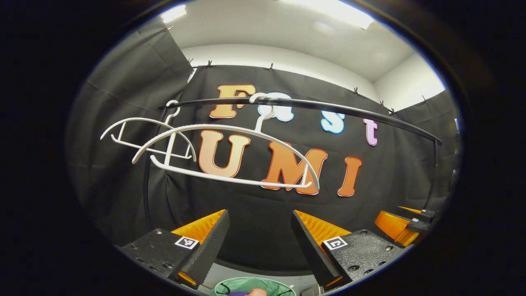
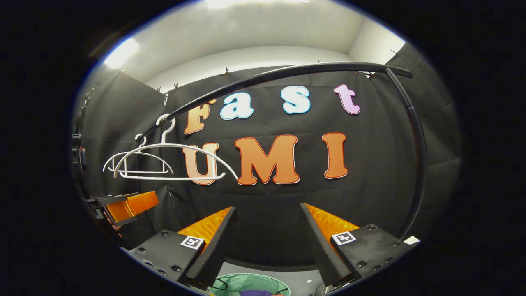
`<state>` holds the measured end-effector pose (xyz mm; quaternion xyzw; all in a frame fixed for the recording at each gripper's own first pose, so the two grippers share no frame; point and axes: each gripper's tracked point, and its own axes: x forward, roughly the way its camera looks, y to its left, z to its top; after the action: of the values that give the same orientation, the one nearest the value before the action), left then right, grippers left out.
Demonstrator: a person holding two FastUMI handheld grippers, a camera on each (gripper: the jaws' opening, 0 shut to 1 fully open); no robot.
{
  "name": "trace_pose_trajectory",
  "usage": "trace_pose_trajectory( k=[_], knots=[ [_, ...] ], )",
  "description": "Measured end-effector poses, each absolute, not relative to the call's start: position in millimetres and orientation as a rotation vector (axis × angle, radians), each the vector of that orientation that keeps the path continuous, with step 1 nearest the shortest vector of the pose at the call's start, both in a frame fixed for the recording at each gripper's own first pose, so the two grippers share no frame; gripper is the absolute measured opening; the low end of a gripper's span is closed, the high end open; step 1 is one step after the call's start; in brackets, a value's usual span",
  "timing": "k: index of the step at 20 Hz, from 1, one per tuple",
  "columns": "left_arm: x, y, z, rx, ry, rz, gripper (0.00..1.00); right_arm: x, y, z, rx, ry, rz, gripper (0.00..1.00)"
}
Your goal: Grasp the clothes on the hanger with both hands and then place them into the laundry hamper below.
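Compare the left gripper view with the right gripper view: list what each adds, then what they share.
Left gripper view: the right gripper sits at its far right edge, and the nearer hanger spreads wide across the middle.

Right gripper view: the left gripper sits at its left edge, and the upright post sweeps down the right side.

Shared: two bare white hangers on the black rail, open fingers in front, and the green hamper below with something purple inside.

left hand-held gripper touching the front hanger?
Apart. Left gripper view: the left hand-held gripper is open, with black cloth between its fingers and the front hanger above.
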<state>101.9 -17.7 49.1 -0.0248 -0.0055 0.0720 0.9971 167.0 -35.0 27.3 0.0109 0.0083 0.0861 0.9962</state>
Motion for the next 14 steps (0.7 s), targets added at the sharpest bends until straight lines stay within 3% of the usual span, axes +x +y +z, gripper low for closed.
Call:
trace_pose_trajectory(
  k=[2,14],
  knots=[
    [101,-18,49,-0.049,-0.008,0.142,0.92,166,-36,25,0.025,0.023,0.171,0.98],
    [93,-9,46,-0.054,0.002,0.169,0.95,163,-26,20,0.024,0.032,0.188,0.98]
  ],
)
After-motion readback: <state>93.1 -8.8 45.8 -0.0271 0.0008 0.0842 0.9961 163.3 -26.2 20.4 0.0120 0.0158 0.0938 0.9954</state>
